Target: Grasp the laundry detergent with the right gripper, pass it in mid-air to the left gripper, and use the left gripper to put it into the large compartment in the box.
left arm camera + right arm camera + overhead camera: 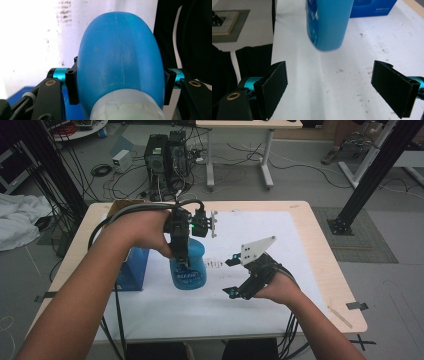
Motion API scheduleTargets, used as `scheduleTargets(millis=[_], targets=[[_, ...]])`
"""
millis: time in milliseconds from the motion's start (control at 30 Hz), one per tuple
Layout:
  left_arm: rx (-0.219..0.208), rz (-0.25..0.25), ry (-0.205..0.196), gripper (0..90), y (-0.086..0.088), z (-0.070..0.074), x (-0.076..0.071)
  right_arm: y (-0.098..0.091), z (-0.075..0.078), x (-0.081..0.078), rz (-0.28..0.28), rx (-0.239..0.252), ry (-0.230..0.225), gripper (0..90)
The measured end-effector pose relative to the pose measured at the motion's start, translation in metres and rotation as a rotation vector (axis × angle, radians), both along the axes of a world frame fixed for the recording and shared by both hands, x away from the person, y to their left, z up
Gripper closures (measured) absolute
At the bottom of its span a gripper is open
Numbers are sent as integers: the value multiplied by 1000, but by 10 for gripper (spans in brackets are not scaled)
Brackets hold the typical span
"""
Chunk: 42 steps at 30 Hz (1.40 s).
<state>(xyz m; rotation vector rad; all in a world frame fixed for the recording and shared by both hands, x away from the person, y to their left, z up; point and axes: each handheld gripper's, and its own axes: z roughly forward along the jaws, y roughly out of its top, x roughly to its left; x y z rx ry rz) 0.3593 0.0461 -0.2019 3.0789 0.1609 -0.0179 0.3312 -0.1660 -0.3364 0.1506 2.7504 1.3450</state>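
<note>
My left hand-held gripper is clamped on the blue bottle, pads pressed against both sides near its pale cap end, holding it off the white sheet that covers the table, just beside the blue box. My right hand-held gripper stands wide apart with nothing between its pads, near the bottle but not touching it.

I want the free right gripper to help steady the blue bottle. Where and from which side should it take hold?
Probably the lower body of the blue bottle, from its right side. The left gripper already clamps it higher up by the shoulder, and the open right gripper sits level to the right, jaws spread wide enough to likely span it.
</note>
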Motion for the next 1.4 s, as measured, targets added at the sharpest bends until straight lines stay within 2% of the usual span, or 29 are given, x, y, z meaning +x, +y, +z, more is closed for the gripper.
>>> scheduleTargets(millis=[200,333,367,400,533,567,667,700,733,767,867,933,967,1000,1100,1167,1200,1233,1267,1333,1367,1400], targets=[[-8,59,5,378,10,14,6,-3,5,3,-4,-49,2,125],[-40,132,1,377,27,34,15,-4,6,5,-8,-88,2,110],[-40,132,1,377,27,34,15,-4,6,5,-8,-88,2,110],[-56,166,-6,377,35,42,19,-4,6,5,-8,-97,0,102],[-61,230,-20,377,47,55,25,-3,4,6,-6,-124,6,100],[-59,247,-19,377,50,58,27,-3,3,6,-6,-127,7,100],[-59,247,-19,377,50,58,27,-2,3,6,-3,-129,8,100],[-44,299,-19,377,57,65,30,-2,3,6,-3,-129,8,100],[-44,299,-19,378,57,65,30,-2,3,6,-3,-129,8,100],[-33,335,-24,378,63,71,32,0,2,8,-2,-134,12,100],[-31,392,-25,377,74,78,34,0,1,9,1,-139,18,101],[-31,392,-25,378,74,78,34,0,0,9,3,-139,23,101],[-39,447,-28,378,86,85,35,1,-1,10,5,-146,22,101],[-48,468,-33,378,90,86,35,2,-1,10,8,-148,25,100],[-50,504,-39,378,103,91,36,5,-3,10,12,-154,25,100],[-50,504,-39,378,103,91,36,5,-3,11,14,-158,25,100],[-60,563,-38,378,115,95,38,7,-5,11,18,-160,26,101],[-60,563,-38,377,115,95,38,7,-5,11,18,-160,26,101],[-58,594,-38,377,120,96,38,9,-5,11,22,-156,32,101],[-57,603,-40,377,123,96,39,9,-5,11,22,-156,32,101],[-57,636,-48,377,132,97,40,10,-5,11,28,-155,30,100],[-57,636,-48,377,132,97,40,10,-5,11,28,-155,30,100]])
